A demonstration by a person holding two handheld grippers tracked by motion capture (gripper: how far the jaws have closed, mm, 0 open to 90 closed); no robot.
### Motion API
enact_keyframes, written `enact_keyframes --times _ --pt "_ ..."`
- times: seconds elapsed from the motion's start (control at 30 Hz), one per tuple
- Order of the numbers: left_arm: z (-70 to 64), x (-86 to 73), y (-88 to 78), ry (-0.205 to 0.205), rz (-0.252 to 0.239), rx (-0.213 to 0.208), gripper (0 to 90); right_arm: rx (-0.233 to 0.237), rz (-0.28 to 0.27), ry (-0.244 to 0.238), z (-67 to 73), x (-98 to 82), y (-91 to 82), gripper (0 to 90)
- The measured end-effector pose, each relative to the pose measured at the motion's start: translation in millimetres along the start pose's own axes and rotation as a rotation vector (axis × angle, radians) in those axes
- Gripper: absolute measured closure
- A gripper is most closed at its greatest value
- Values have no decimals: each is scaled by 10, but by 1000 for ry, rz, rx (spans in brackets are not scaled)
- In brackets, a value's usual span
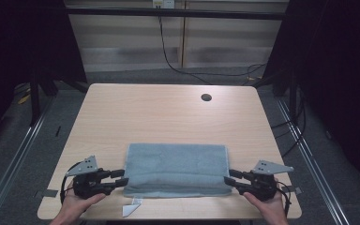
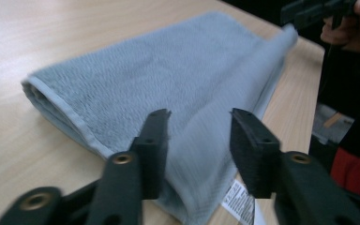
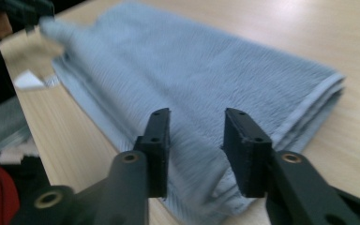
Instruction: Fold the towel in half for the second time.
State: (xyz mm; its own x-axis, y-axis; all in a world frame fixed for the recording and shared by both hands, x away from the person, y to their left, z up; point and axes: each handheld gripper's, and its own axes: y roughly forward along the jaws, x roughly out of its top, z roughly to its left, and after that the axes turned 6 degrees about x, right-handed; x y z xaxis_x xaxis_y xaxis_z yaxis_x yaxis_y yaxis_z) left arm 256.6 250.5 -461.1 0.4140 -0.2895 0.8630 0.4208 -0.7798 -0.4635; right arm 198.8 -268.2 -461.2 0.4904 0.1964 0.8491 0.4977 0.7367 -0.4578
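A grey towel (image 1: 176, 168) lies folded into a long rectangle near the front edge of the wooden table (image 1: 168, 112). My left gripper (image 1: 122, 177) sits at the towel's left end, jaws open. In the left gripper view the towel (image 2: 168, 70) runs away from my left gripper (image 2: 199, 122), whose open jaws straddle the near corner without pressing it. My right gripper (image 1: 228, 177) mirrors it at the right end. In the right gripper view the right gripper (image 3: 197, 122) stands open over the towel (image 3: 192, 70) corner. A hand holds each gripper.
A white care label (image 1: 132, 206) sticks out from the towel's front left corner. A round cable hole (image 1: 206, 97) is at the table's back right. Cables (image 1: 178, 65) and metal rails (image 1: 18, 150) lie on the floor around the table.
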Motion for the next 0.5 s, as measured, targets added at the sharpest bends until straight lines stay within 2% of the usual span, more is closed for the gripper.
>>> enact_keyframes --times 0.03,0.07,0.13,0.17,0.2,0.23,0.27,0.3,0.37,0.43,0.47,0.5 --pt "34 25 -7 -12 -9 24 534 -14 -9 -2 -7 5 -37 599" --pt "34 25 -7 -12 -9 24 505 -35 -22 2 -22 5 -62 581" --pt "172 68 13 -35 -16 87 465 -55 -32 21 -82 -9 -92 564" --pt "232 62 21 -60 -18 108 439 -77 -40 35 -107 -19 -104 540" --pt "232 62 21 -60 -18 108 419 -77 -40 35 -107 -19 -104 540" --pt "346 34 40 -102 -7 145 396 -100 -55 63 -166 -39 -137 500" --pt "346 34 40 -102 -7 145 369 -117 -64 73 -194 -48 -162 485" --pt "435 -1 45 -125 10 182 339 -128 -71 80 -219 -57 -193 477" --pt "485 -51 41 -143 14 193 315 -154 -88 98 -259 -73 -242 435" --pt "495 -69 38 -149 15 202 306 -165 -89 99 -268 -79 -256 432" --pt "512 -96 15 -161 9 207 271 -199 -80 98 -289 -101 -267 406" --pt "512 -96 15 -161 9 207 257 -199 -80 98 -289 -101 -267 406"
